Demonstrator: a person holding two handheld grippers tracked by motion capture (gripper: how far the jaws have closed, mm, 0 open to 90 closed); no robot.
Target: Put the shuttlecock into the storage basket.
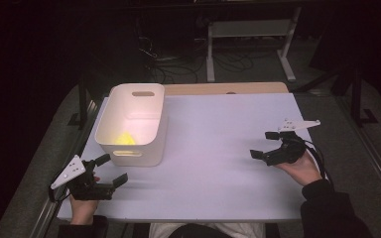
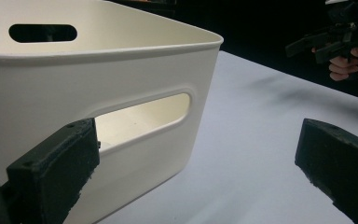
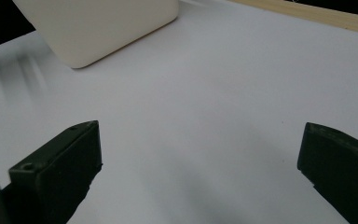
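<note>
A white plastic bin (image 1: 131, 124) with slot handles stands on the left half of the white table (image 1: 218, 163). Something yellow (image 1: 125, 138) lies on its floor. My left gripper (image 1: 112, 170) is open near the table's front left corner, just in front of the bin's near wall, nothing between its jaws. In the left gripper view the bin (image 2: 98, 93) looms close, and the other gripper (image 2: 335, 39) shows far off, held by a hand. My right gripper (image 1: 265, 145) is open above the right side of the table, empty. The right gripper view shows a corner of the bin (image 3: 98, 28) far off.
A wooden strip (image 1: 228, 88) runs along the table's far edge. Beyond it, a white metal frame (image 1: 248, 37) and cables (image 1: 178, 62) lie on the dark floor. The person's dark sleeve (image 1: 330, 208) comes in at the bottom right.
</note>
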